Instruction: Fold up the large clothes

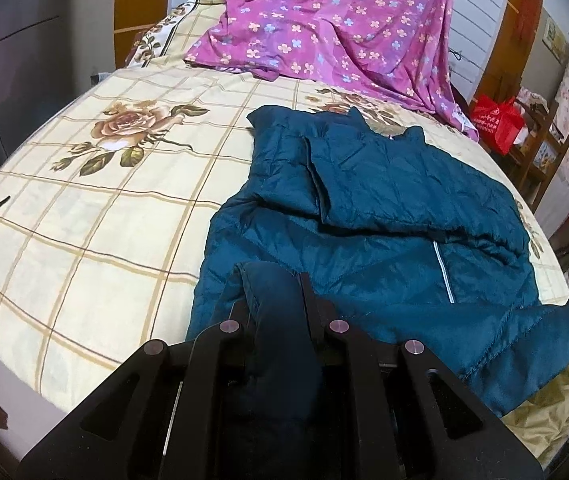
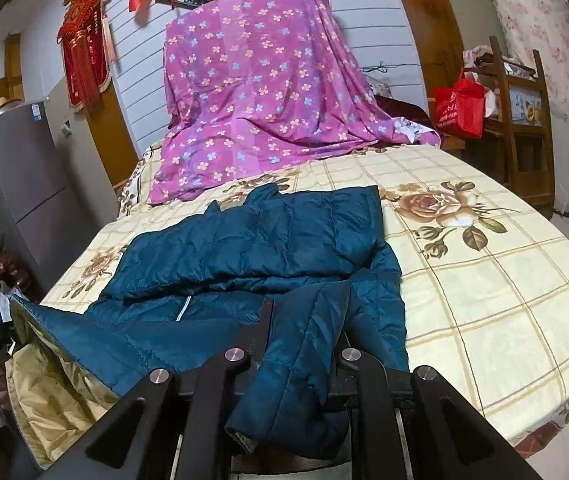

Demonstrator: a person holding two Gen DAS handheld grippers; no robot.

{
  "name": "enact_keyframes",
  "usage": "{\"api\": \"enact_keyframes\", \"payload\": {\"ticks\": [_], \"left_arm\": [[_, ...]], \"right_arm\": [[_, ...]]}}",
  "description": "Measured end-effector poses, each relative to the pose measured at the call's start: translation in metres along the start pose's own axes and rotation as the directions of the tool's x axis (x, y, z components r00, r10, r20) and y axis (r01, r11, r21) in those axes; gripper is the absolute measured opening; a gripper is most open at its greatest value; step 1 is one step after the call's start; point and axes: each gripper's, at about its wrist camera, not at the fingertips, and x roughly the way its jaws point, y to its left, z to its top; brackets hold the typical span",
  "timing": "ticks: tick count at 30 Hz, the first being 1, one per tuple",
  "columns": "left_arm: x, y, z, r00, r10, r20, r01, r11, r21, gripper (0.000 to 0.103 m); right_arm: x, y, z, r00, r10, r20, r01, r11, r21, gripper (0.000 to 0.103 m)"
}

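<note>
Left gripper point(image 1: 276, 300) clamped on teal jacket point(image 1: 396, 216) hem at 6 o'clock; right gripper point(image 2: 308, 320) likewise pinched hem; jacket lay on floral bedsheet point(image 1: 84, 220).

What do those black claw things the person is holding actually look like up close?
Each is matt black. The left gripper and right gripper both have two flat, narrow fingers carried on angular linkage arms with long cut-out slots. Four round silvery pivot pins sit across each linkage. No cables or markings show. No sleeve is visible.
</note>
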Motion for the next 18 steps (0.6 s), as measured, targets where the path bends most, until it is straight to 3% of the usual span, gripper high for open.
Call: {"api": "enact_keyframes", "payload": {"ticks": [5, 9, 15, 18], "left_arm": [[0.001, 0.006, 0.014, 1.000, -0.012, 0.010, 0.012, 0.999, -0.037, 0.012], [-0.014, 0.005, 0.032, 0.996, -0.019, 0.090, 0.023, 0.999, -0.049, 0.012], [-0.042, -0.001, 0.071, 0.968, -0.004, 0.249, 0.022, 0.997, -0.069, 0.012], [-0.034, -0.007, 0.104, 0.960, 0.008, 0.278, 0.013, 0.997, -0.072, 0.012]], "right_arm": [[0.015, -0.001, 0.007, 0.999, -0.024, 0.021, 0.024, 1.000, -0.001, 0.014], [0.019, 0.001, 0.022, 0.996, -0.050, 0.069, 0.050, 0.999, 0.000, 0.014], [0.014, 0.016, 0.061, 0.973, -0.074, 0.219, 0.082, 0.996, -0.027, 0.014], [0.023, 0.020, 0.087, 0.963, -0.074, 0.258, 0.084, 0.996, -0.026, 0.014]]}}
